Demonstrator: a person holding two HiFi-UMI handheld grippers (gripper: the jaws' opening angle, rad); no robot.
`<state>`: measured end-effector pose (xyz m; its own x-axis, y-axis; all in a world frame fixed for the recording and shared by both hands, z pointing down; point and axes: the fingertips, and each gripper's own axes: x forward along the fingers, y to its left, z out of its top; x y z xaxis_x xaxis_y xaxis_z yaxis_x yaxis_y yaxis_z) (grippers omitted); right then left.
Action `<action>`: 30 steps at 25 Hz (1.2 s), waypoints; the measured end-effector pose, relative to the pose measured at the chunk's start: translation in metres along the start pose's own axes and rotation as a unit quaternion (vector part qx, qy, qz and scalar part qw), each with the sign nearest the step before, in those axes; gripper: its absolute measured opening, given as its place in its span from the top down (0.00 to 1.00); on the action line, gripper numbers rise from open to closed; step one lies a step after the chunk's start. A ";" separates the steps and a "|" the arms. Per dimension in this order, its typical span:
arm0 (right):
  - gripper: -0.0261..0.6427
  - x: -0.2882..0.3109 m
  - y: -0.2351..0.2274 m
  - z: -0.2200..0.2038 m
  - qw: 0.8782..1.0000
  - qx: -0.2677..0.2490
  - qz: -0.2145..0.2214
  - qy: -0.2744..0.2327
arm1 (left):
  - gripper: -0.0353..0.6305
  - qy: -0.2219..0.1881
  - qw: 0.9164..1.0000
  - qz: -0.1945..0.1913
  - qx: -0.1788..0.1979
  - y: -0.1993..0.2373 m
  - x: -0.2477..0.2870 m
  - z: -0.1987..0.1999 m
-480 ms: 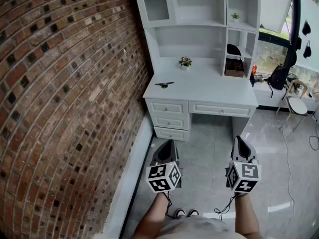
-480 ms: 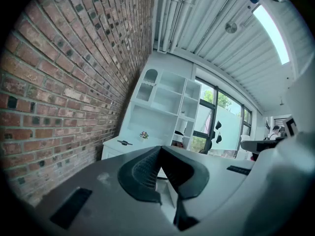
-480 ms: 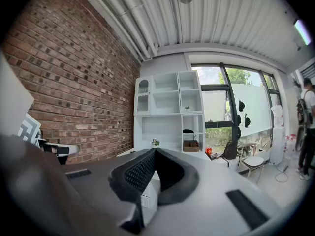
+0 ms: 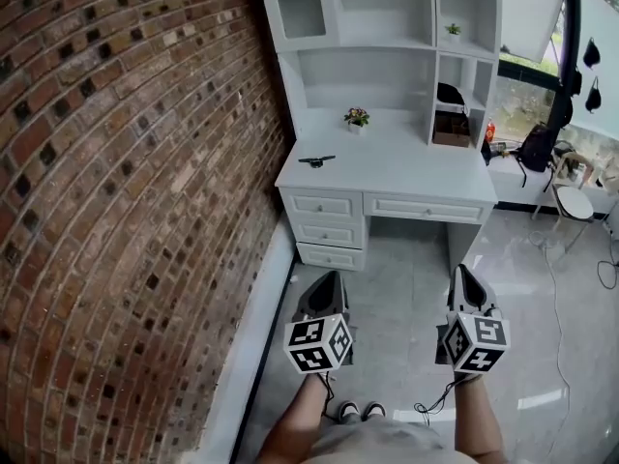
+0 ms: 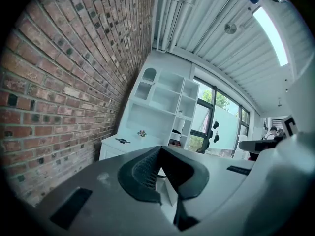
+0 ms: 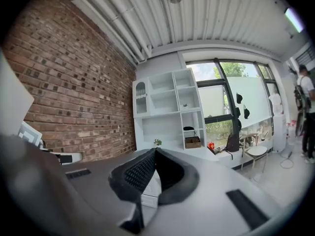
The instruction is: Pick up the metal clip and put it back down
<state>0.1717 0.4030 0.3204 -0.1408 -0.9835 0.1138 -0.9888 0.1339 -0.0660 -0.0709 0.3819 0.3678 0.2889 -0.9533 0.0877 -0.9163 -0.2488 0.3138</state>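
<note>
- The metal clip [image 4: 316,160] is lying on the white worktop [image 4: 406,167], near its left edge, with the small flower pot [image 4: 357,118] sitting further back on the same worktop.
- The left gripper [image 4: 329,280] and right gripper [image 4: 464,273] are hovering well short of the worktop, jaws pressed together on nothing.
- The clip is looking light, stiff and slippery, so pinching across its middle seems safest.

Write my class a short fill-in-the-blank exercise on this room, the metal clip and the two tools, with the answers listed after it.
1. The metal clip lies on the top of the white ____.
2. The left tool and the right tool hold nothing, and the jaws of both are ____.
3. The wall at the left of the head view is built of ____.
Missing words: desk; shut; brick.
</note>
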 end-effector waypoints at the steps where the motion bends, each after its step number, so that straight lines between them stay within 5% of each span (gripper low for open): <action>1: 0.96 0.000 0.000 -0.001 1.000 0.008 0.003 -0.001 | 0.93 0.000 1.000 0.000 0.000 0.000 -0.001 0.000; 21: 0.96 0.013 0.011 -0.014 0.999 0.031 -0.024 0.008 | 0.92 0.011 0.999 -0.008 0.031 0.033 0.001 0.020; 30: 0.96 0.018 0.023 -0.022 0.999 0.027 -0.030 0.020 | 0.78 0.017 1.000 -0.004 0.024 0.056 -0.002 0.018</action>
<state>0.1456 0.3909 0.3428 -0.0843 -0.9836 0.1593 -0.9915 0.0668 -0.1119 -0.1275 0.3668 0.3679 0.3058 -0.9448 0.1178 -0.9255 -0.2659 0.2698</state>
